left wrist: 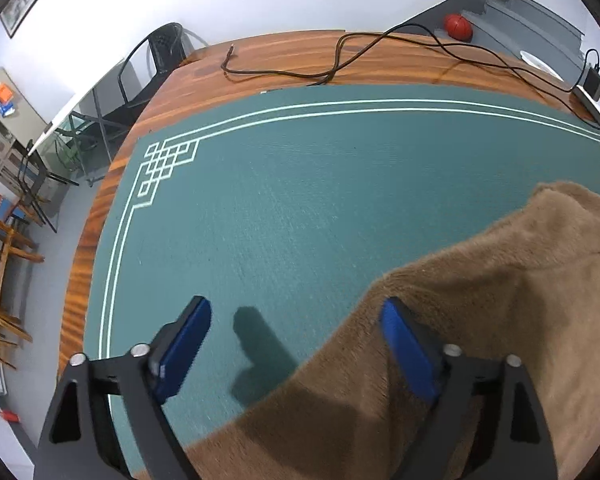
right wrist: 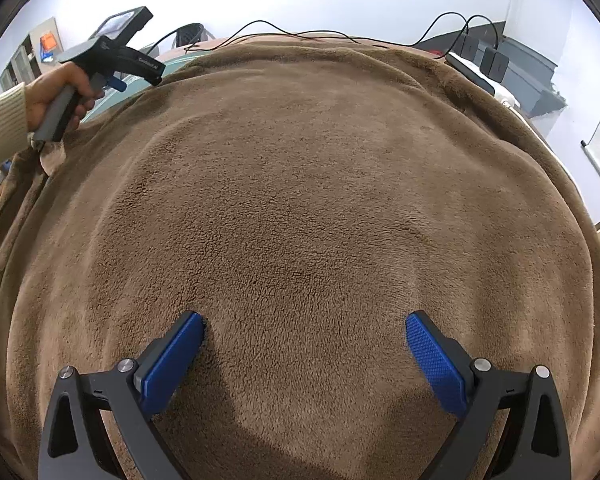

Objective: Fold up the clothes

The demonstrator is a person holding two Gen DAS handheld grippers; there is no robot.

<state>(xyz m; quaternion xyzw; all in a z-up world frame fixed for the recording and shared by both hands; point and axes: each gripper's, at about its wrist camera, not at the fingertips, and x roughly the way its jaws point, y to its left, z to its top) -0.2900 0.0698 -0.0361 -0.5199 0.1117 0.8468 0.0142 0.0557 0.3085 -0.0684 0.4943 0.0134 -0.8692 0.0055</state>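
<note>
On green mat (left wrist: 300,208), brown fleece garment (right wrist: 300,200) is spread flat, edge at 4 o'clock; left gripper (left wrist: 296,344) and right gripper (right wrist: 304,340) held spread above it, nothing pinched, presumably for smoothing or edge pickup

A brown fleece garment (right wrist: 300,200) lies spread out wide and mostly flat, pile side up, its plush surface smooth in the middle with faint ripples. Its far edge runs as a rolled, slightly thicker hem, and the left side bunches into loose folds that droop downward. In the left wrist view, one edge of it (left wrist: 480,300) slants across the lower right, resting on a green mat (left wrist: 260,220) with white border lines.
</note>
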